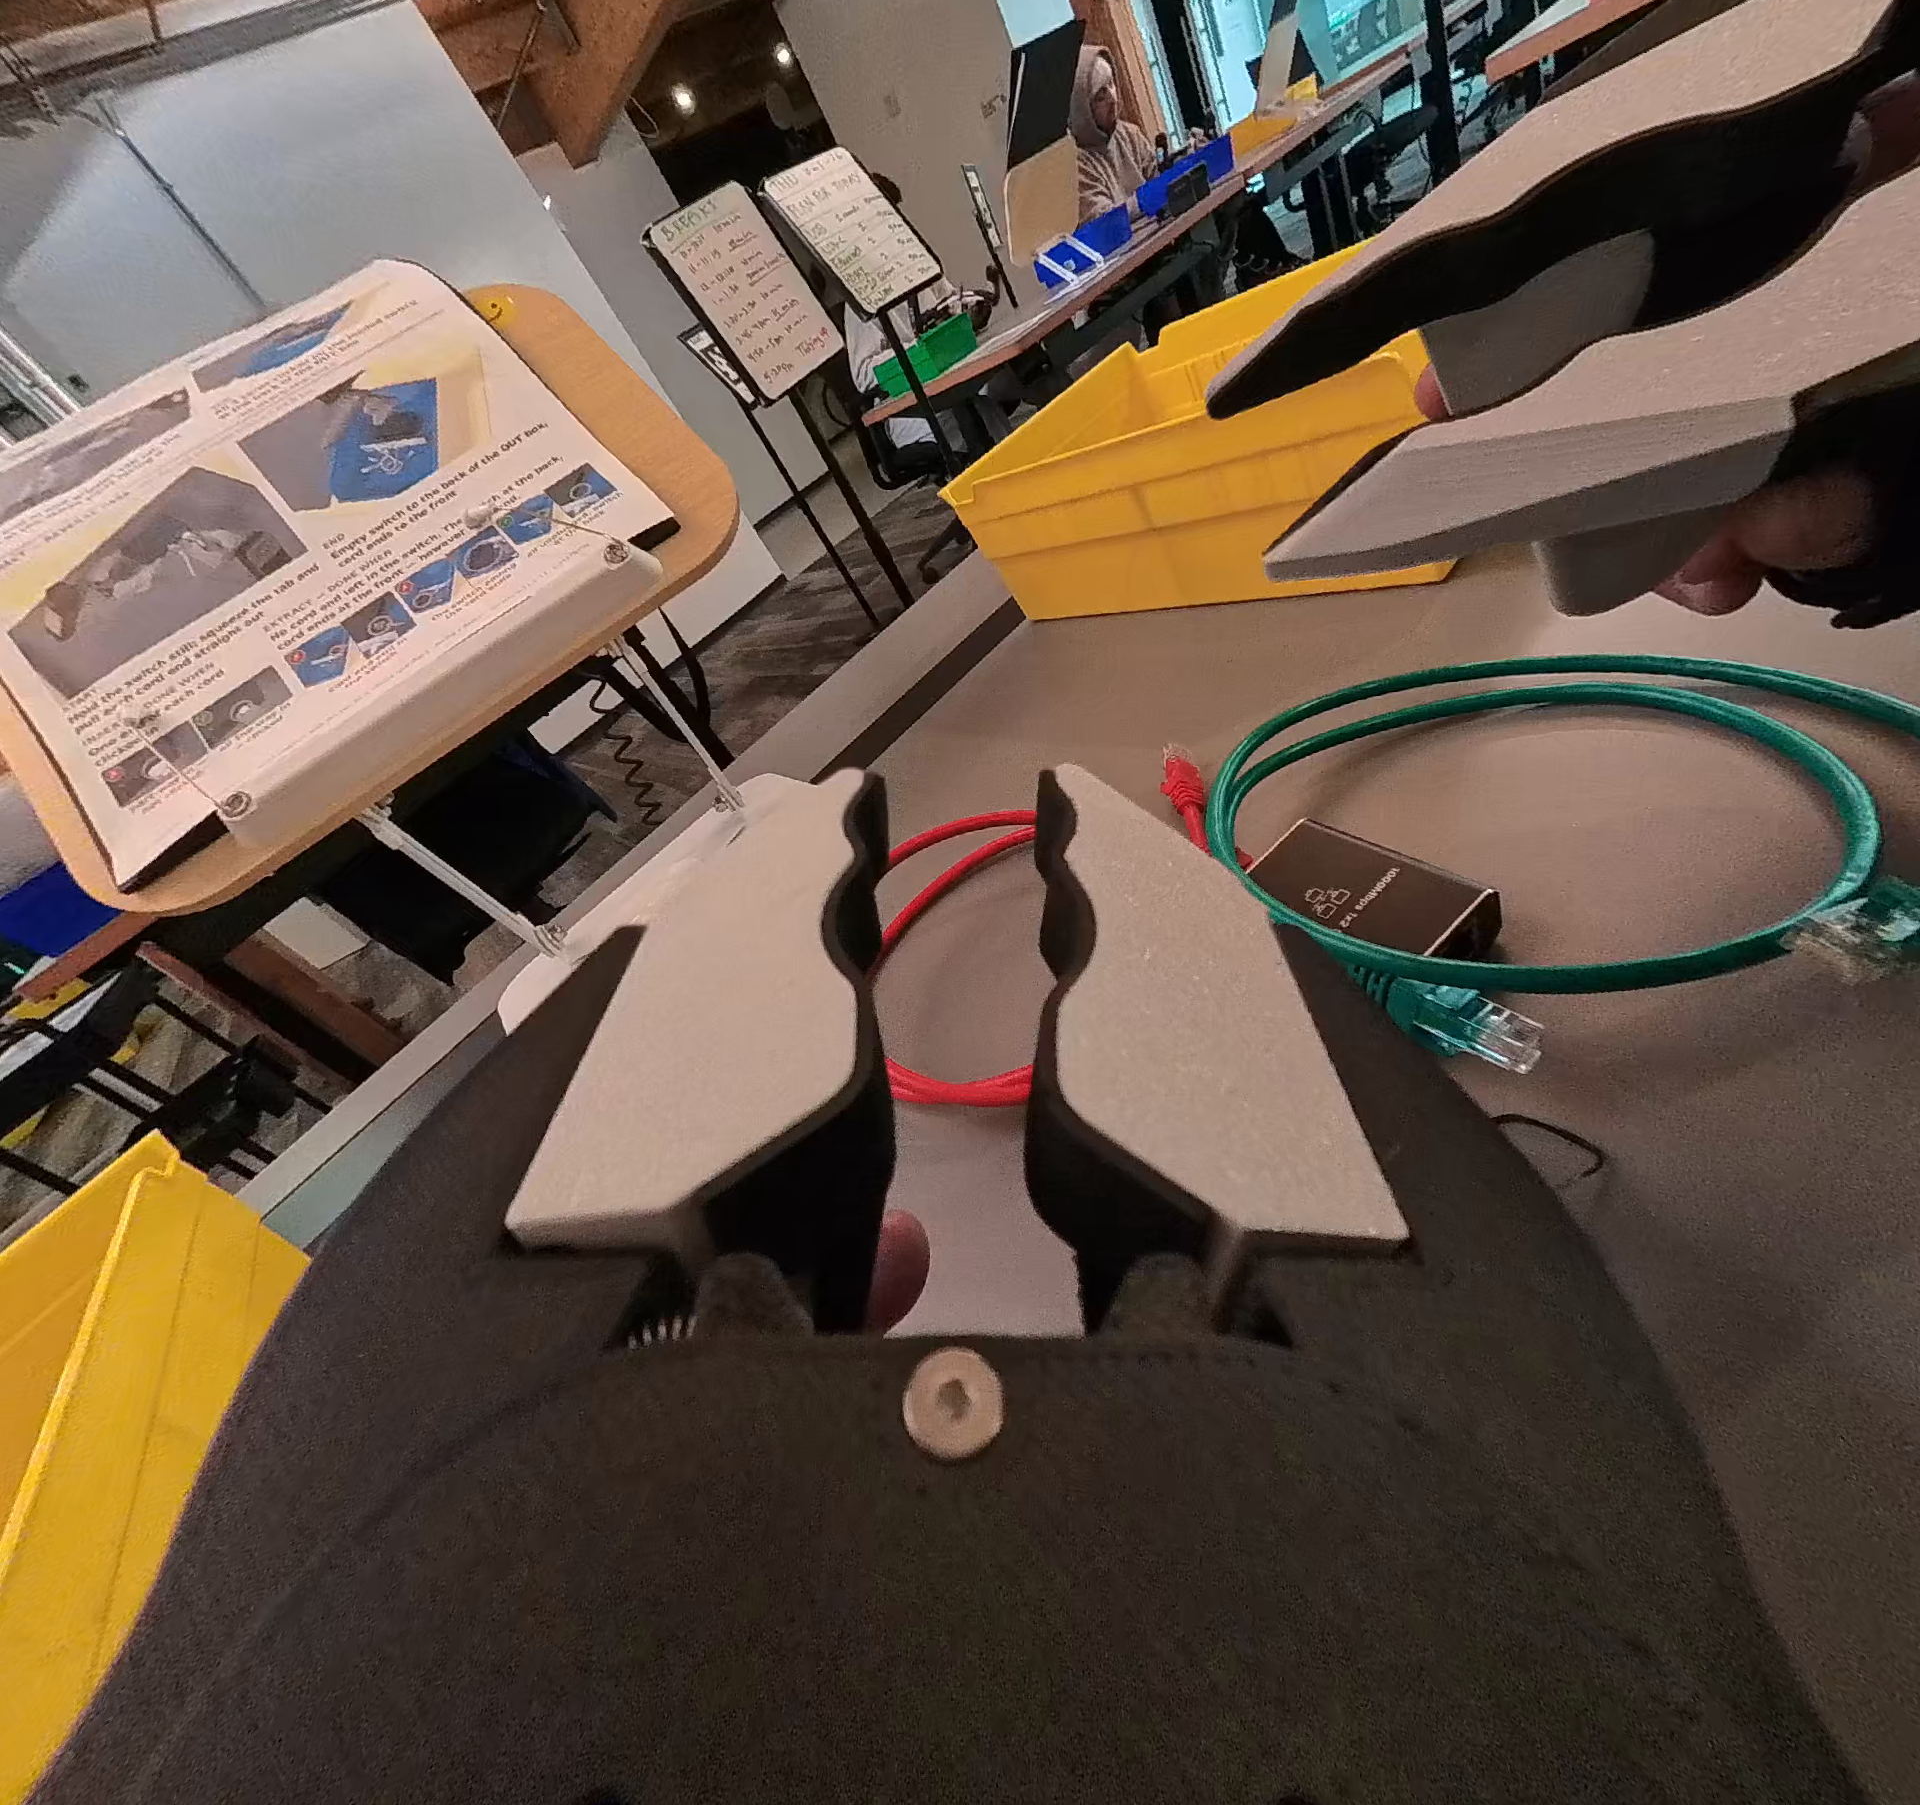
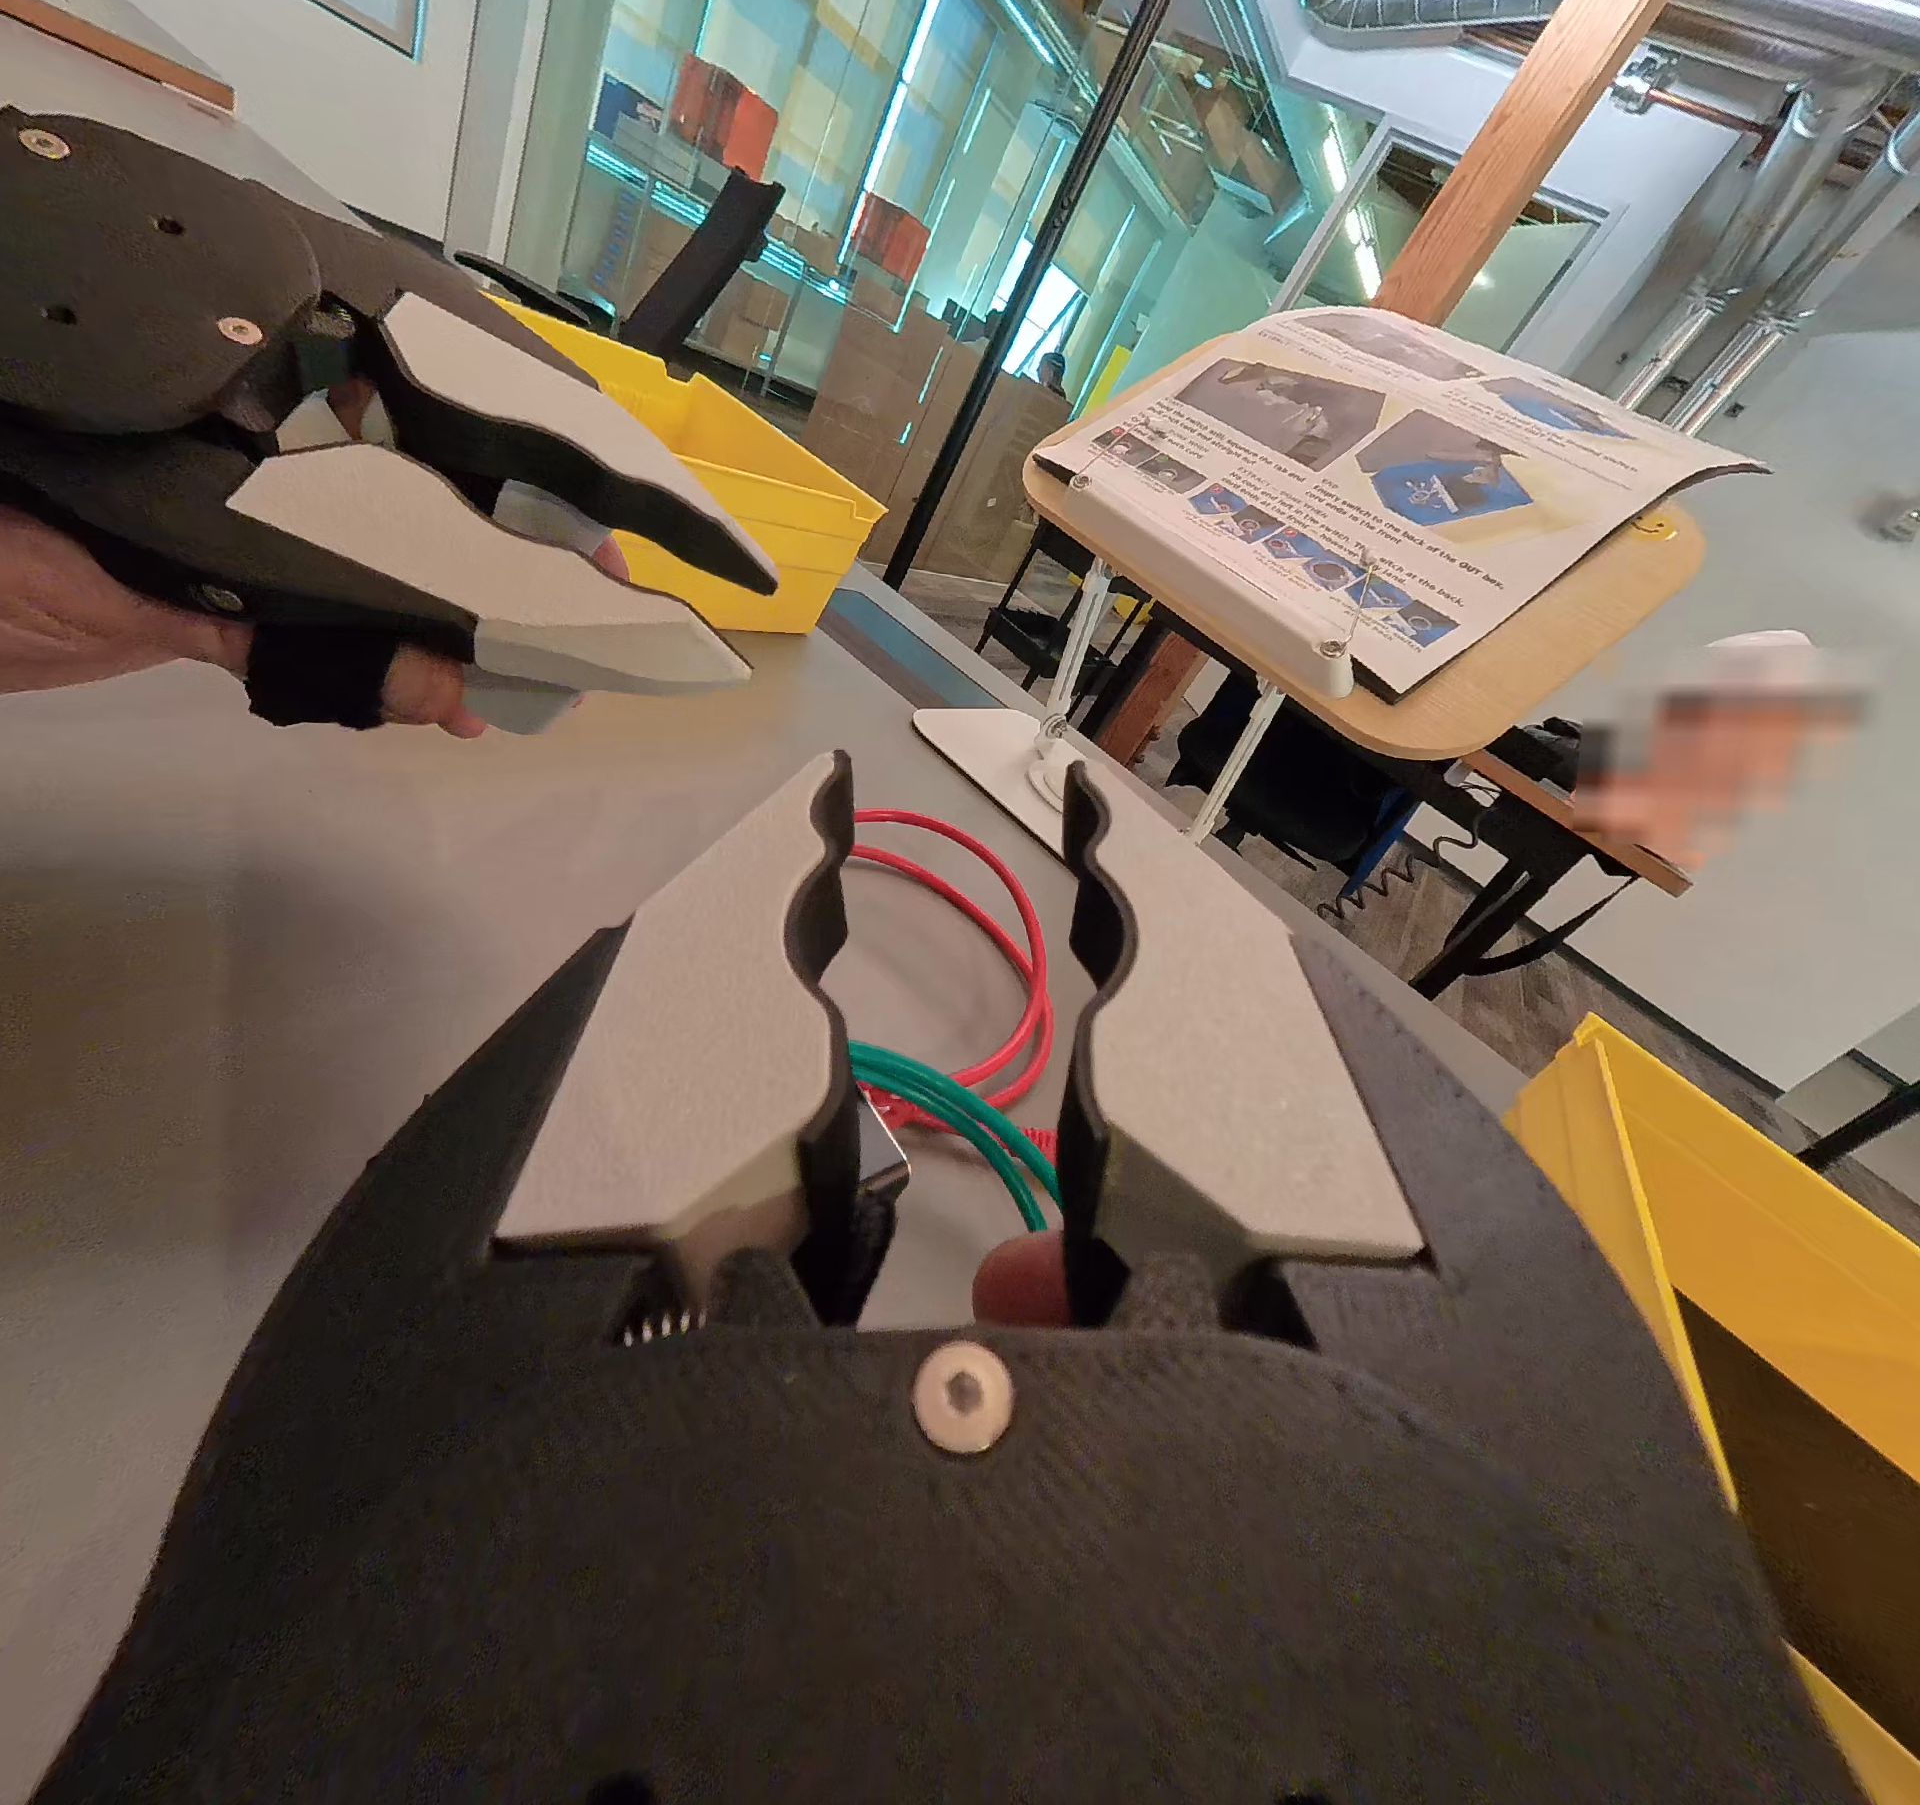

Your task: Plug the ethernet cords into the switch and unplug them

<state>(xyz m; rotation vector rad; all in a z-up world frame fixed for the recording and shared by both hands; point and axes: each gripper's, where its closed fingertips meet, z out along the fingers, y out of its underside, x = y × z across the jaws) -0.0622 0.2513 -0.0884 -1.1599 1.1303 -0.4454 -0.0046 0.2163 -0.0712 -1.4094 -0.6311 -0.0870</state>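
Note:
A small black switch (image 1: 1371,888) lies on the grey table (image 1: 1610,1288). A coiled green ethernet cord (image 1: 1766,799) lies around it, with both clear plugs (image 1: 1481,1023) loose beside the switch. A red cord (image 1: 956,1090) is coiled to its left, with one red plug (image 1: 1184,789) free. My left gripper (image 1: 961,794) is open and empty above the red coil. My right gripper (image 1: 1245,482) hovers open and empty above the table's far right. In the right wrist view, the right gripper (image 2: 954,779) frames the red cord (image 2: 997,882), green cord (image 2: 935,1101) and a switch corner (image 2: 883,1168). The left gripper (image 2: 756,625) is at upper left.
A yellow bin (image 1: 1143,498) stands at the table's far edge and another yellow bin (image 1: 94,1340) at the near left. An instruction sheet on a tilted stand (image 1: 312,560) sits off the left edge, its white base (image 2: 987,747) on the table. People sit at benches far behind. It is some 15 centimetres from my right tips to the red plug (image 1: 1184,789).

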